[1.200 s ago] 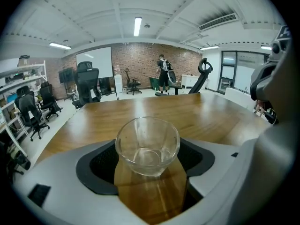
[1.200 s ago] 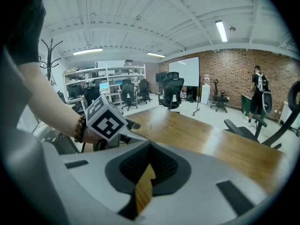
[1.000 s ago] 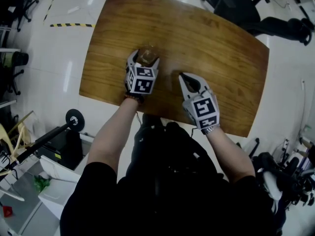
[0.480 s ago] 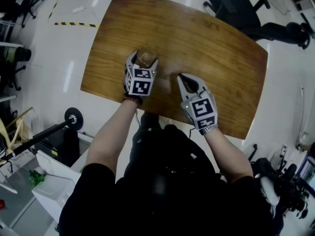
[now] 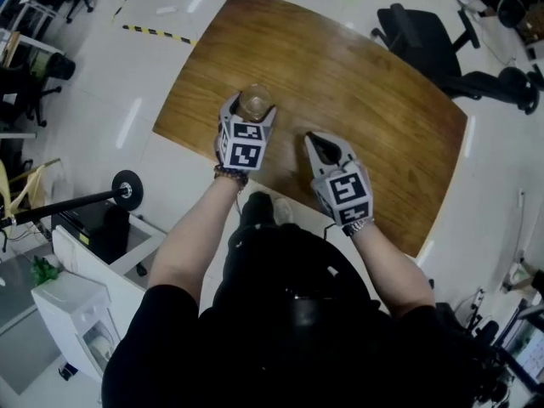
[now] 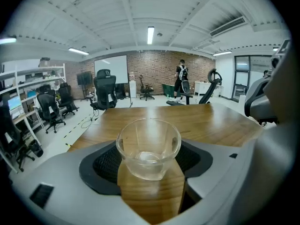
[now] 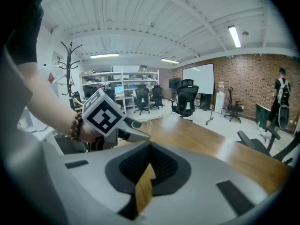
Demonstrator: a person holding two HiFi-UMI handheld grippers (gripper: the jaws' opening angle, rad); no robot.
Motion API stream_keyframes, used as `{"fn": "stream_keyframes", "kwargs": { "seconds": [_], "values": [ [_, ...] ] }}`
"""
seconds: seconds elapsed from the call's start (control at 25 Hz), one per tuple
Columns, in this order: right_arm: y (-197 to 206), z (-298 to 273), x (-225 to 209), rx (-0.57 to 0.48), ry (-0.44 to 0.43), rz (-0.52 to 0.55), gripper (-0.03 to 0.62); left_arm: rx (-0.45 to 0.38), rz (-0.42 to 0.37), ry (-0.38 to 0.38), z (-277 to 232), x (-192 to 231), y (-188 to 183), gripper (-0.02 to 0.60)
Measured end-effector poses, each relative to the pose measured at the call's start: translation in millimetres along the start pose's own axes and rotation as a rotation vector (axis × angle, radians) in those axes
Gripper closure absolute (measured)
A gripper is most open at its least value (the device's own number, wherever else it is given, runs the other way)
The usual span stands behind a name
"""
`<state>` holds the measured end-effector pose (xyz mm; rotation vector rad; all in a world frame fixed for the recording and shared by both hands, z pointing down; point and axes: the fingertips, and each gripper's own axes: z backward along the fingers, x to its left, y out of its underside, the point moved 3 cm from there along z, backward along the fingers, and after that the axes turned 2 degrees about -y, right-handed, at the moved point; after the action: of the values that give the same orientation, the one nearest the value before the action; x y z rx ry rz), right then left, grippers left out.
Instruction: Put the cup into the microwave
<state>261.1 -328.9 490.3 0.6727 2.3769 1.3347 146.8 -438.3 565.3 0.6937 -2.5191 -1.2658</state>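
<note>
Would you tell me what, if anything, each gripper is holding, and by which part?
The left gripper holds the clear glass cup, jaws pressed on opposite sides of its wall below the rim. The right gripper is shut and empty.

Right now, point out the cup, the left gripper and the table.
cup [image 6: 148,146], left gripper view, on its clear front wall.
left gripper [image 5: 250,106], head view, midway between its fingertips.
table [image 5: 374,100], head view, on its bare wooden top.
</note>
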Motion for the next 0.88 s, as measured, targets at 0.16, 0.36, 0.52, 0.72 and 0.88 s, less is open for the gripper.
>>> {"fn": "stream_keyframes", "kwargs": {
  "seconds": [0.16,0.36,0.52,0.72,0.88],
  "values": [
    [-2,3,15,-0.01,-0.048,0.033,0.594,-0.007,0.025,-0.048,23,5,8,0.232],
    [-7,5,33,-0.02,-0.11,0.063,0.594,-0.016,0.059,-0.107,54,12,16,0.232],
    [-14,3,50,-0.038,-0.165,0.09,0.594,-0.023,0.09,-0.158,81,20,23,0.232],
    [-15,-1,73,-0.053,-0.243,0.122,0.594,-0.033,0.144,-0.225,113,29,32,0.232],
    [-16,-6,96,-0.051,-0.309,0.15,0.594,-0.038,0.193,-0.283,141,40,47,0.232]
  ]
}}
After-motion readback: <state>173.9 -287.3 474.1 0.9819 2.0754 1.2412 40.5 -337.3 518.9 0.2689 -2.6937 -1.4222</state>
